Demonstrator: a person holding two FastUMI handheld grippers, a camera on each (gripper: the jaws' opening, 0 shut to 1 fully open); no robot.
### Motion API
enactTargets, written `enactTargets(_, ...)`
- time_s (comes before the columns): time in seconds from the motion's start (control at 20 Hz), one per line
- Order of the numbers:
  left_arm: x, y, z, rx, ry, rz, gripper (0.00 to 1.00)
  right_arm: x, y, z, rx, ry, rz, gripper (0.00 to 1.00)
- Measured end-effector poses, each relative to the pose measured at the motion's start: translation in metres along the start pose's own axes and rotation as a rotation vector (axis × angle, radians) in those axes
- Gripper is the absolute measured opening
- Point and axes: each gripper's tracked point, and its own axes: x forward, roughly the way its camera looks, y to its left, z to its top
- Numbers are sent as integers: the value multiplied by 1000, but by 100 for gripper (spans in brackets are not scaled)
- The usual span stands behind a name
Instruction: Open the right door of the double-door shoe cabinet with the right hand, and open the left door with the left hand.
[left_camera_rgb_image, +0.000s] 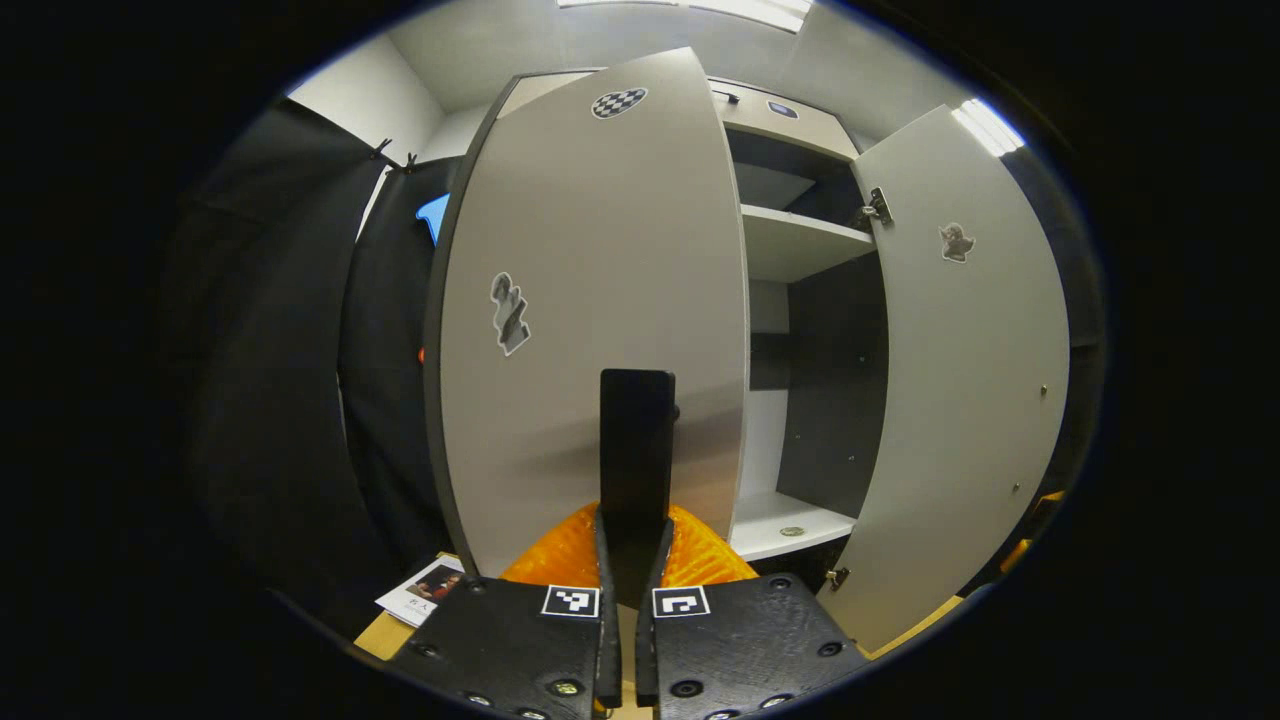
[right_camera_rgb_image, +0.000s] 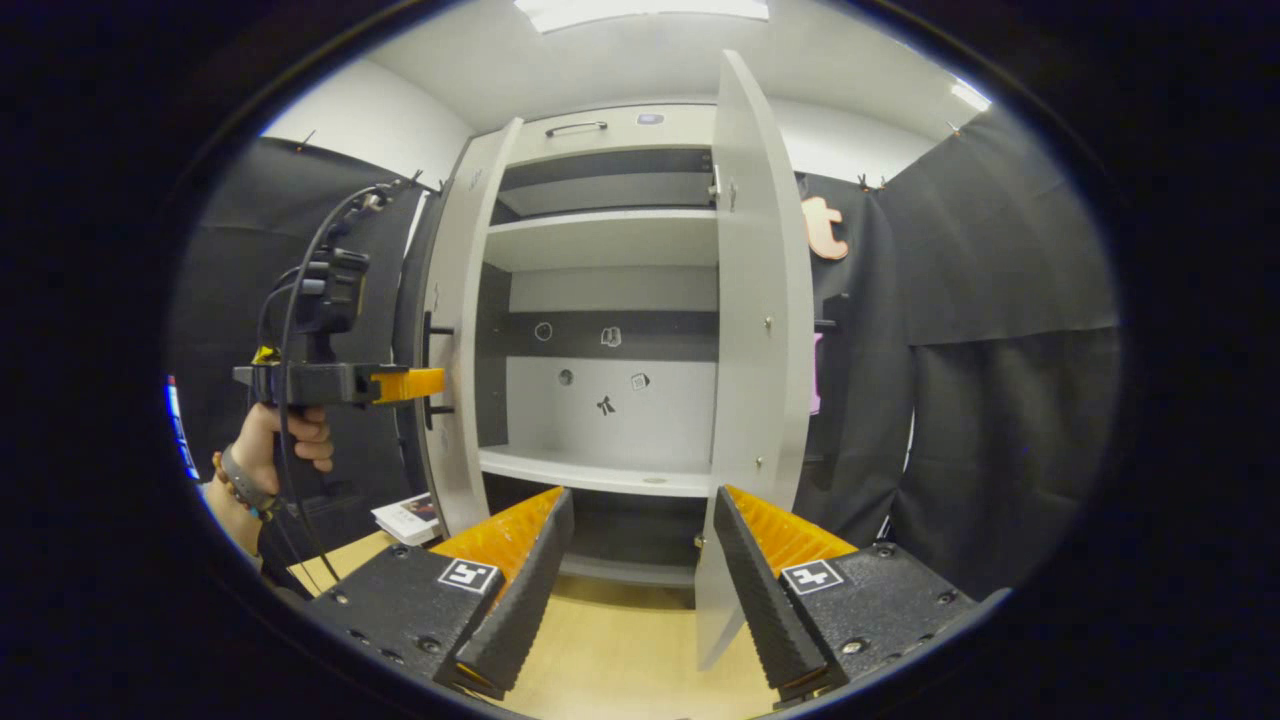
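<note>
Both cabinet doors (right_camera_rgb_image: 760, 330) stand open above the pale wooden floor (right_camera_rgb_image: 620, 650), left gripper (left_camera_rgb_image: 636, 480) clamped on the left door's handle (left_camera_rgb_image: 637, 440), right gripper (right_camera_rgb_image: 640, 590) spread apart.

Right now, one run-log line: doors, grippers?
pale grey right cabinet door: open | pale grey left cabinet door: partly open | left gripper: shut on black door handle | right gripper: open, free

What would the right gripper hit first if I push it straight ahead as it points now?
Probably nothing soon: the open right gripper points between the two open doors into the cabinet, toward the lower shelf and back panel. The right door edge sits just right of that line; depth is unclear.
</note>
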Motion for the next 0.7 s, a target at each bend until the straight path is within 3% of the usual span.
enactTargets(0.7, -46, 63, -2, 19, -9, 92, 4, 8, 22, -1, -12, 6, 41, 89)
